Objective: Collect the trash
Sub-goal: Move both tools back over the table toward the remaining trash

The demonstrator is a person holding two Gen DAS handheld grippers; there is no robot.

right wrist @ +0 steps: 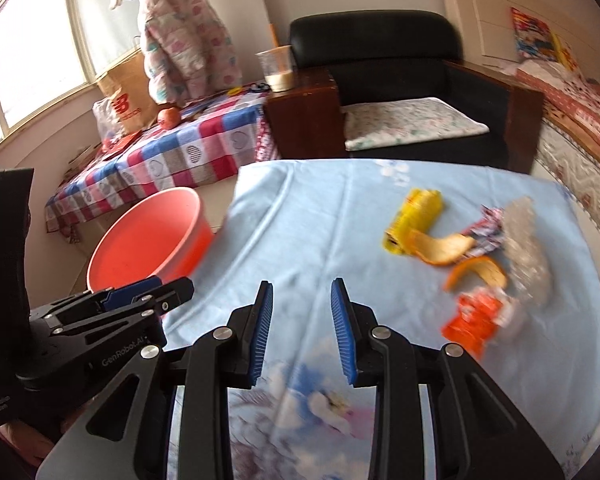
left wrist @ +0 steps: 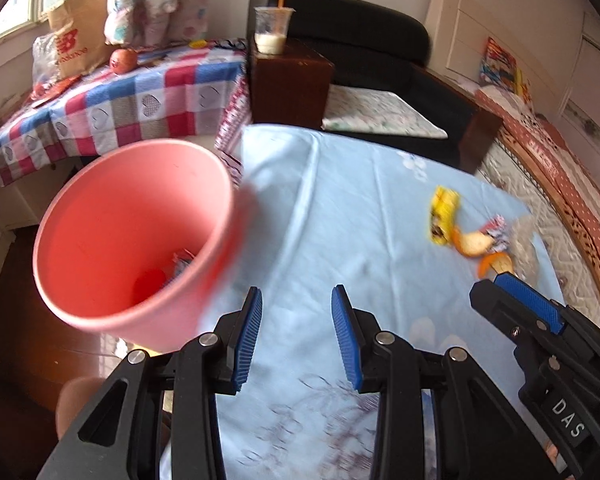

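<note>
1. The left gripper (left wrist: 296, 336) hovers low in the left wrist frame over a pale blue tablecloth (left wrist: 340, 208), its blue-padded jaws standing apart with nothing between them.
2. The right gripper (right wrist: 302, 330) sits low in the right wrist frame above the same cloth, its jaws also parted and empty.
3. A pink bin (left wrist: 132, 236) fills the left half of the left wrist frame, just beside the cloth's left edge; a scrap of wrapper and a red item lie at its bottom.
4. The trash lies in a cluster at the right of both frames: a yellow wrapper (right wrist: 414, 220) at its upper left, orange peel (right wrist: 446, 250) touching it, a second peel piece (right wrist: 478, 274) just below.
5. A red-and-white wrapper (right wrist: 474, 322) lies at the lower end of the cluster, a clear crinkled plastic piece (right wrist: 526, 256) along its right side, and a small blue-and-white wrapper (right wrist: 488, 226) between peel and plastic.
6. In the upper centre, a plastic cup with a straw (left wrist: 272, 30) stands on a brown wooden block (left wrist: 292, 80) beside a black armchair (right wrist: 380, 52).
7. A checked cloth (left wrist: 140, 96) covers a table in the upper left, carrying a brown paper bag (left wrist: 74, 36) and a round red fruit (left wrist: 123, 60).
8. Motion blur softens much of both views.
</note>
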